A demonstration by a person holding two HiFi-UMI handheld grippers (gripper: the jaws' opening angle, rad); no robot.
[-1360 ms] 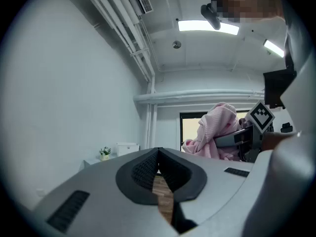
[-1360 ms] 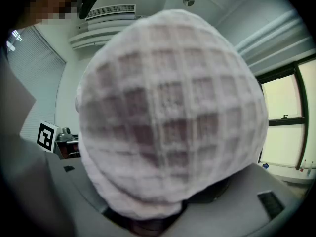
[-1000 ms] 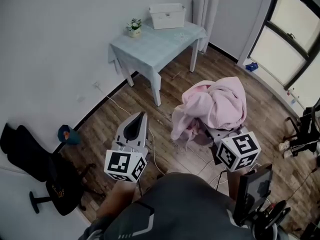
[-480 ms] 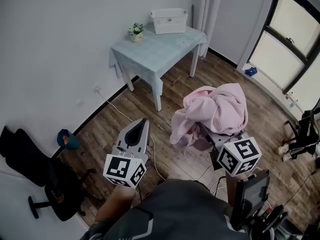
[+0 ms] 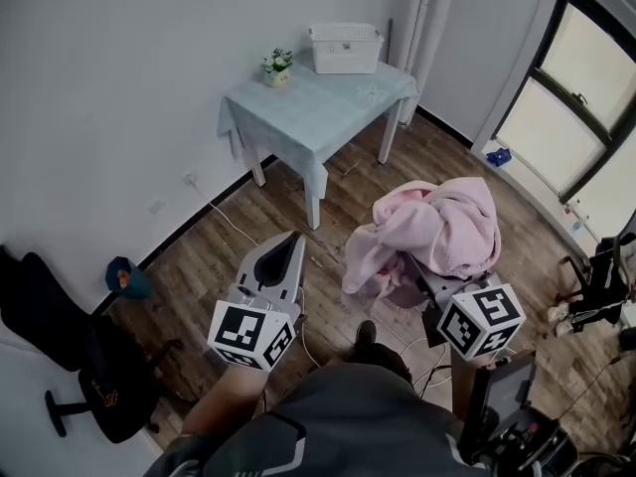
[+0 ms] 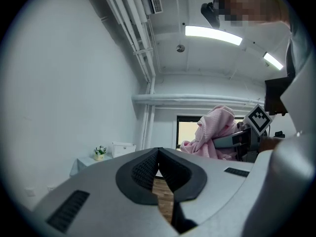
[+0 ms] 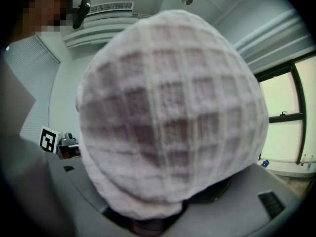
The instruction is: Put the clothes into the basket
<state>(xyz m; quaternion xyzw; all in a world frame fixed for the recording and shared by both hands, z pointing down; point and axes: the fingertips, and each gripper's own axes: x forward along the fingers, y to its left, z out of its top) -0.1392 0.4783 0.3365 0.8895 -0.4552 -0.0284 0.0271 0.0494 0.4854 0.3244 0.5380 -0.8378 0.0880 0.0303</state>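
And here is the right gripper (image 5: 443, 296) with a big load: a bundle of pink waffle-knit clothes (image 5: 437, 232) sits between its jaws, which stand wide around the thick wad and press into it. In the right gripper view the fabric (image 7: 168, 112) fills nearly the whole frame, bulging up from between the jaws of the gripper (image 7: 154, 222). The bundle is carried in the air above the wooden floor (image 5: 248, 237), loose folds hanging down on the side nearer the table. Over to the left gripper (image 5: 285, 254): it has nothing in it. In its own view the jaw tips (image 6: 158, 151) meet, with only floor showing through the slit below them. It points level, beside the right gripper and clear of the clothes. Across the room, the white basket (image 5: 345, 48) sits at the far end of the table (image 5: 318, 112) with the pale blue cloth, against the wall, a small flower pot (image 5: 277, 66) just beside it. Clothes and basket are well apart.
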